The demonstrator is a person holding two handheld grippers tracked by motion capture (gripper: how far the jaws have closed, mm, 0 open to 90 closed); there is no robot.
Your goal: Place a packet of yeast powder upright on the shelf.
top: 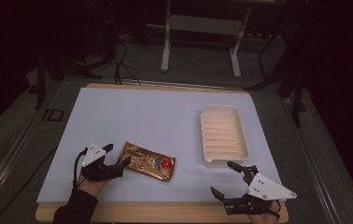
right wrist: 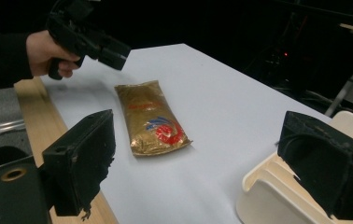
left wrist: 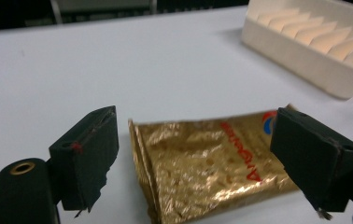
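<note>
A gold foil packet (top: 147,162) with red and blue print lies flat on the white table top, left of centre near the front. My left gripper (top: 118,155) is at its left end, low over the table and open. In the left gripper view the packet (left wrist: 198,163) lies between the two black jaws, with a gap on the left side, and the pads do not press it. My right gripper (top: 222,177) is open near the front right edge with nothing between its fingers. From it I see the packet (right wrist: 153,119) farther off.
A cream ribbed tray (top: 219,108) stands at the right, just beyond the right gripper; its wall (left wrist: 300,63) and corner (right wrist: 263,196) are close. The white mat (top: 142,116) ends on a wooden table edge (top: 165,212) at the front. A metal table frame stands behind.
</note>
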